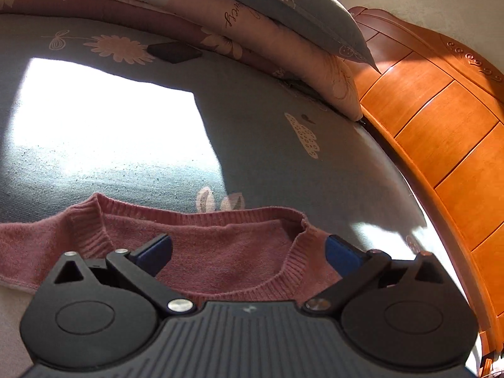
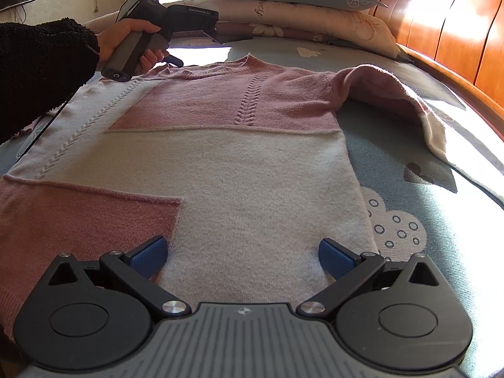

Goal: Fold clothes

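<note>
Right wrist view has the pink-and-cream sweater (image 2: pixel 239 145) flat on the blue flowered bedsheet (image 2: pixel 441 220), both the right gripper (image 2: pixel 242 256) and left gripper (image 1: pixel 249 252) spread wide holding nothing, so that loose knit could easily bunch or snag near the wooden headboard (image 2: pixel 447 25).

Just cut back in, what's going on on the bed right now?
A person holds a gripper in each hand over a pink and white sweater spread flat on the bed. The left gripper is open at the neckline, its fingers either side of the collar. The right gripper is open over the hem end, holding nothing. One sleeve lies out towards the wooden headboard. No fold looks started yet.
</note>
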`<action>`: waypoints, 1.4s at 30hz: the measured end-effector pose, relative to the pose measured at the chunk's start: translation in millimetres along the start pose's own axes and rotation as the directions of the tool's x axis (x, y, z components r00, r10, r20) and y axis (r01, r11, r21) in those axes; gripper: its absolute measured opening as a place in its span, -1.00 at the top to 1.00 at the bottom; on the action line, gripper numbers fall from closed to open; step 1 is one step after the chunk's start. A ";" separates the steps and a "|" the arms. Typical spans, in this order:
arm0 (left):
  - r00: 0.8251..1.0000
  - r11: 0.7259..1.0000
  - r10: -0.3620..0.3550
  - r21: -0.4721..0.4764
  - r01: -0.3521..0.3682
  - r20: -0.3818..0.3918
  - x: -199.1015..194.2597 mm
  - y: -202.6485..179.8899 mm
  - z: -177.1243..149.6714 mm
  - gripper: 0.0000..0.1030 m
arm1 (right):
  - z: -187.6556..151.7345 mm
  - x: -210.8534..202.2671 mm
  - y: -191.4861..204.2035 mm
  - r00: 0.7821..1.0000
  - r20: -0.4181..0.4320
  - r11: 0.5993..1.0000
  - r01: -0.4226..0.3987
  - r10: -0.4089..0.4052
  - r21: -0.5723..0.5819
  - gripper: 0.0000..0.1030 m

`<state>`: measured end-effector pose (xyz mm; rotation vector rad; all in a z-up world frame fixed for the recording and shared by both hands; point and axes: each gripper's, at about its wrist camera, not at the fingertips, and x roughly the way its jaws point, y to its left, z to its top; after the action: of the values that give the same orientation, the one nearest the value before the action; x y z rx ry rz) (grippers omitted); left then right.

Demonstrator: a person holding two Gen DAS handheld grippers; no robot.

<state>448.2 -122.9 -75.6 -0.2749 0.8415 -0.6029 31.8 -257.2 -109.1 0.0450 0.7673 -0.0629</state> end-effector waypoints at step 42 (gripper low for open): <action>0.945 0.933 0.299 -0.164 -0.319 -0.136 -184.7 51.3 -142.1 -0.98 | -0.7 3.4 4.5 0.999 0.026 0.999 0.035 -0.035 0.013 -1.00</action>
<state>264.6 29.6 -77.0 -0.2718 1.0250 -0.2453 34.1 -252.8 -111.9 0.0427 0.7418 -0.1015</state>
